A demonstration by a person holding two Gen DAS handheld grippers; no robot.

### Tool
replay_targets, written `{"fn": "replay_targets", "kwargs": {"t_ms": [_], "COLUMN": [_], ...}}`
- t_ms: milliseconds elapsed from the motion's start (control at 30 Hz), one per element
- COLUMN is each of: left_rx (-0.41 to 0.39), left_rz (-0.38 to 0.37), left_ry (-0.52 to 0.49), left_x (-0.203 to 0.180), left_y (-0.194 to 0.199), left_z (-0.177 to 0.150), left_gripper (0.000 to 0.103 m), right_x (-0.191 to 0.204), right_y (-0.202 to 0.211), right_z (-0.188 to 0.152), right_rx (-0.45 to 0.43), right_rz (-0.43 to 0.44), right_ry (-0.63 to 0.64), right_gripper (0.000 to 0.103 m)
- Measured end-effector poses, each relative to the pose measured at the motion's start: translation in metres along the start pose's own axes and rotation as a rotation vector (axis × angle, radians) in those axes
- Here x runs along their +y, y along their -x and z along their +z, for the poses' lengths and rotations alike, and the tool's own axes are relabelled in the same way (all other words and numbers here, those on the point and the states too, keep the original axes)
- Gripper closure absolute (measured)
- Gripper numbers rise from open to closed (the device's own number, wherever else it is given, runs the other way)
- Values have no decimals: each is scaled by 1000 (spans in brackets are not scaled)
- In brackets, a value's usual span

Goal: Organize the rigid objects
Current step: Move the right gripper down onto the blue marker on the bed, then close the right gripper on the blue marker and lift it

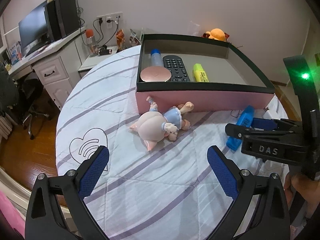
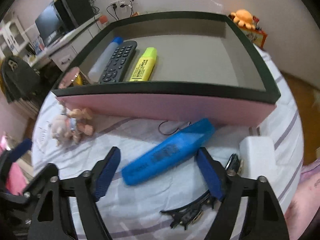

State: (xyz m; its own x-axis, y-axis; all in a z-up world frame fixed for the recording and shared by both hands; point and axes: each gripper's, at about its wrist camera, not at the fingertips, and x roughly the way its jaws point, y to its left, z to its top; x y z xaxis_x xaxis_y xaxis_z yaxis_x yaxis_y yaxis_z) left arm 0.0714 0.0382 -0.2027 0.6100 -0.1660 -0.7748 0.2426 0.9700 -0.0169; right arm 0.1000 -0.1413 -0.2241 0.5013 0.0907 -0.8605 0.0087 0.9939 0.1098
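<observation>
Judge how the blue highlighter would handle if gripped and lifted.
The blue highlighter looks like a rigid plastic bar, so probably stiff and light. Its flattish body suggests little rolling. Its smooth shell may slip, though the textured fingers should help.

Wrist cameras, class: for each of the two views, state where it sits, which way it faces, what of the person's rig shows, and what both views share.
Left wrist view: on the left gripper, angled down at the pig figurine and pink box; right gripper visible too.
Right wrist view: on the right gripper, angled down over the blue highlighter between its open jaws.
Shared: box, figurine, remote, yellow highlighter.
</observation>
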Motion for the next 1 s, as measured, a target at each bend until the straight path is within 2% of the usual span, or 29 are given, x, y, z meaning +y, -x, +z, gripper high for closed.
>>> {"fn": "replay_targets", "kwargs": {"t_ms": [167,267,333,467,633,1000], "left_rx": [3,5,6,8,8,20], "left_rz": [3,1,2,1,1,2], "left_ry": [-4,-11,-15,-20,-33,-44], "left_x": [-1,-3,-5,-8,-15,-22], "left_y": [0,1,2,3,6,3], "left_z": [-1,-2,-3,-6,-8,-11], "left_gripper": [3,3,3,3,3,3], "right_x": [-5,-9,-11,-16,-4,2], "right_y": [-1,0,1,5,8,9], "right_z": [2,1,0,0,-10,-21], "right_rx": [-2,-9,-8,12,45,30], "right_rz": [-19,-24,-2,53,94,90], "right_ry": [-1,23,47,71,137,162], "right_gripper": [36,48,52,66,67,68]}}
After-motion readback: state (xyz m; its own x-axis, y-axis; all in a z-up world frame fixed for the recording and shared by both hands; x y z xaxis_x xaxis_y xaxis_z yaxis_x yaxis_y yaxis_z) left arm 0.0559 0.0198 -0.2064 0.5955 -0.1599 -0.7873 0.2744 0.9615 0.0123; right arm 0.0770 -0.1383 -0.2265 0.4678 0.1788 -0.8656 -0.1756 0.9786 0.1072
